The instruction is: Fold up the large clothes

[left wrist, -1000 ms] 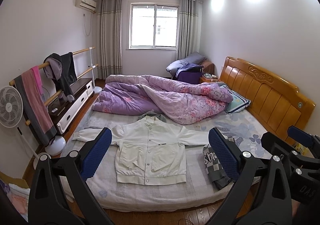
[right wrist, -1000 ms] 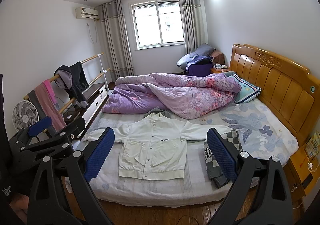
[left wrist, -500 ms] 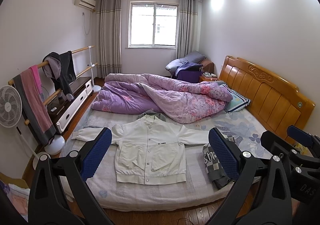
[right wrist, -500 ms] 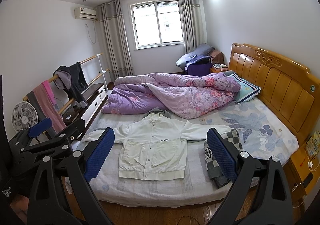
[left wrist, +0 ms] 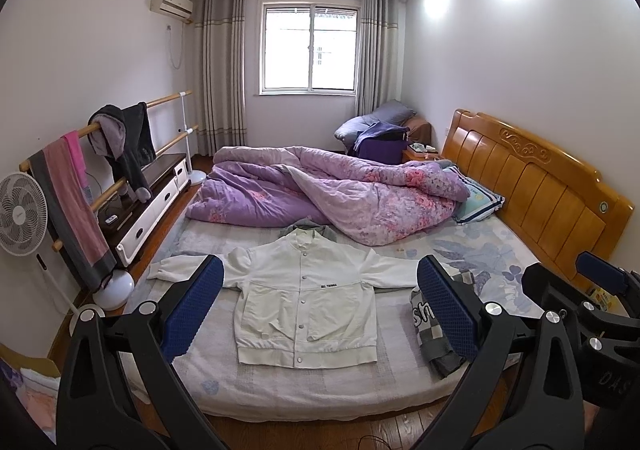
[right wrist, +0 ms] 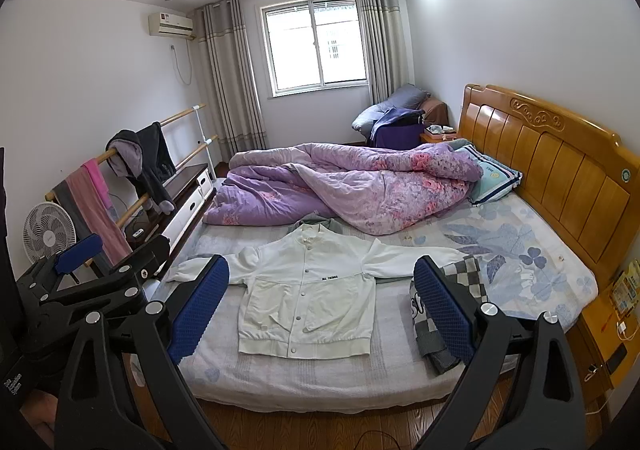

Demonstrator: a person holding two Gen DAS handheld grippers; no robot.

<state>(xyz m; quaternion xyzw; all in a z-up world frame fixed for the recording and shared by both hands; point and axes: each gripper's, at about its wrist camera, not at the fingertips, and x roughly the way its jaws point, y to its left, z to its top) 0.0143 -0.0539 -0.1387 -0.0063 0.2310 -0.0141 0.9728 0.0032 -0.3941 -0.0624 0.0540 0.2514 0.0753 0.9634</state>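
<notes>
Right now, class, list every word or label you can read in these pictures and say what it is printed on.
"ALL THINGS", roughly: small black print, white jacket chest.
"sh", cut off: checkered garment.
"DAS", cut off: right gripper body.
Air conditioner, fan and pillow labels: too small.

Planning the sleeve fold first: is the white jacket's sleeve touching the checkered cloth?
Touching. The right wrist view shows the white jacket with its sleeve end lying against the checkered cloth, no sheet between them.

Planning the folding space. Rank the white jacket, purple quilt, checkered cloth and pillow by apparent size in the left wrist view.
1. Purple quilt, largest.
2. White jacket.
3. Checkered cloth and pillow: unranked, since a gripper finger hides part of the cloth and the quilt covers part of the pillow.
</notes>
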